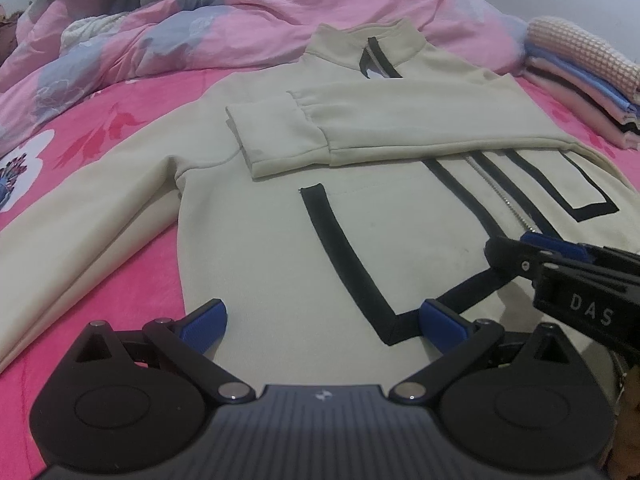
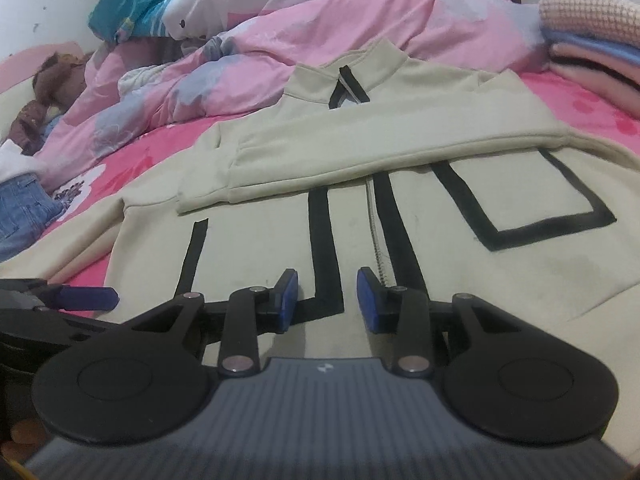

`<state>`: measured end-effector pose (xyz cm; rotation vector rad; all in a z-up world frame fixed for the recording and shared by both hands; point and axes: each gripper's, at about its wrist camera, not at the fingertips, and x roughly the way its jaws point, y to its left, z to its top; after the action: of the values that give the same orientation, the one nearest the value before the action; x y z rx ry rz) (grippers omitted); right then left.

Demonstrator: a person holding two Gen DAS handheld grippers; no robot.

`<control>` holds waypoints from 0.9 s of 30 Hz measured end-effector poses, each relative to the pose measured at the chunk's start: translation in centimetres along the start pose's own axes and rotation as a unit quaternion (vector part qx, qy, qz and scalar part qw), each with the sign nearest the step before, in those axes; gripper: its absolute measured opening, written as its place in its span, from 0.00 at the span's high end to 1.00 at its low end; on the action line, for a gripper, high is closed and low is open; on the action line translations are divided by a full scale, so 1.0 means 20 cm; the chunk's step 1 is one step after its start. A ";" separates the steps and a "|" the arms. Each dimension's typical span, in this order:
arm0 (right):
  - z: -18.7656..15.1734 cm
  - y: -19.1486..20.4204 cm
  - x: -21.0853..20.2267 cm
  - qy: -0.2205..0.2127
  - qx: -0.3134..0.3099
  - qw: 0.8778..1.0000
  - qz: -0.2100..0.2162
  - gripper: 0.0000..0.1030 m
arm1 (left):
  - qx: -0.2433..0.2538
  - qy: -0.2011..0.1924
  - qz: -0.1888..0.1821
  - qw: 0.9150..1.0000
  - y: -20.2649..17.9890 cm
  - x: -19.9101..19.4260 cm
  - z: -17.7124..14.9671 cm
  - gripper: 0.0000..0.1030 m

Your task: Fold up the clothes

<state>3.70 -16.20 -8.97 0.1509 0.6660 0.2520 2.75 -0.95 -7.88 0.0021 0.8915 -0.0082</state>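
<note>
While it lies flat on the bright pink flowered bed sheet (image 1: 132, 280), we see the cream zip-up jacket with black stripes (image 1: 280, 248), front up. One sleeve (image 1: 72, 216) lies out to the left; the other (image 1: 360, 128) is folded across the chest. Our left gripper (image 1: 320, 322) is wide open over the hem, holding nothing. Our right gripper (image 2: 327, 300) is partly open by the zipper (image 2: 376, 232), also empty.

Jacket (image 1: 280, 240) lies flat on the bed (image 1: 120, 128), one sleeve (image 1: 400, 128) folded across its chest
</note>
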 end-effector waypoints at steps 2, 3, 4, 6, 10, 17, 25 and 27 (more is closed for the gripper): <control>-0.01 0.01 0.00 -0.004 -0.004 1.000 0.000 0.68 | 0.001 0.001 0.000 1.000 0.00 0.00 0.00 0.00; -0.01 0.01 0.00 -0.005 -0.006 1.000 0.001 0.68 | 0.002 0.002 0.000 1.000 0.00 -0.01 0.00 0.00; -0.01 0.01 0.00 -0.007 -0.004 1.000 0.002 0.68 | 0.002 0.003 0.000 1.000 0.00 -0.01 0.00 0.00; -0.02 0.00 0.00 -0.011 -0.003 1.000 0.005 0.68 | 0.003 0.005 0.000 1.000 0.00 -0.01 0.01 0.00; -0.04 0.00 0.00 -0.019 -0.007 1.000 0.008 0.67 | 0.002 0.008 0.009 1.000 0.01 -0.04 0.02 0.00; -0.05 0.01 0.00 -0.025 -0.015 1.000 0.011 0.61 | -0.034 -0.020 0.034 0.999 0.16 -0.16 0.00 0.00; -0.06 0.01 0.00 -0.031 -0.017 0.999 0.017 0.58 | -0.077 -0.034 0.103 0.991 0.45 -0.25 -0.08 0.00; -0.07 0.01 0.00 -0.032 -0.015 0.999 0.018 0.58 | -0.095 -0.038 0.124 0.987 0.53 -0.28 -0.12 0.00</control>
<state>2.90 -15.94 -10.01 0.1417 0.5965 0.2909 -2.49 9.71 -5.08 -0.0637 0.8088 0.3074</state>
